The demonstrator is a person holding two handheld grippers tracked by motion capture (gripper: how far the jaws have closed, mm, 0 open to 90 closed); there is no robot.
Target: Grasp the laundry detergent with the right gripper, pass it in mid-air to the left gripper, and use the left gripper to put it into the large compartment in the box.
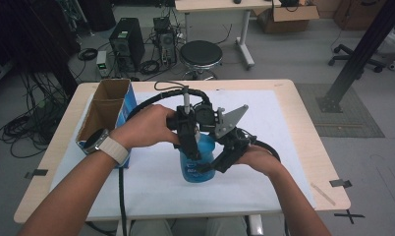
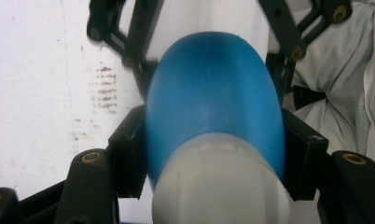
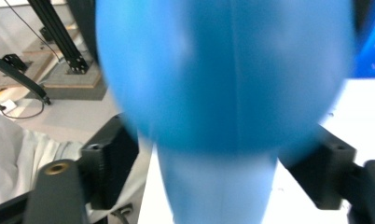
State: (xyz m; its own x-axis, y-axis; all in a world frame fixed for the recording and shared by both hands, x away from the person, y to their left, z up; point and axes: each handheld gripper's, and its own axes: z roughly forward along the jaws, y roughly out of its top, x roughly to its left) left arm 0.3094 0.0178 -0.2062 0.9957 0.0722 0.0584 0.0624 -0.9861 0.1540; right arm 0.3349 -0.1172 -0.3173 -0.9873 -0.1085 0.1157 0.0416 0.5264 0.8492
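High view: nearest the camera, two forearms come in from the bottom edge, the left one wearing a wristwatch [image 1: 98, 141] with a pale strap. Each hand carries a black two-jaw tool, and both tools meet over the middle of the white mat [image 1: 151, 191] that covers the wooden table [image 1: 316, 147]. Between them stands a blue bottle [image 1: 197, 162] with a printed label. The left gripper [image 1: 191, 147] comes from above and pinches the bottle; in the left gripper view its pads press on both flanks of the blue body, just beyond the pale, whitish part nearest that camera. The right gripper [image 1: 216, 164] reaches in from the bottle's right side. In the right gripper view the blurred blue bottle [image 3: 223, 79] sits between the pads, which stand spread beside the narrower part without clearly pressing it. Farther back on the left, an open blue cardboard box [image 1: 107, 115] with a divider rests on the table's left side. Beyond the table stand a round black stool [image 1: 200, 54] and two computer towers [image 1: 126, 44] among cables on the floor.
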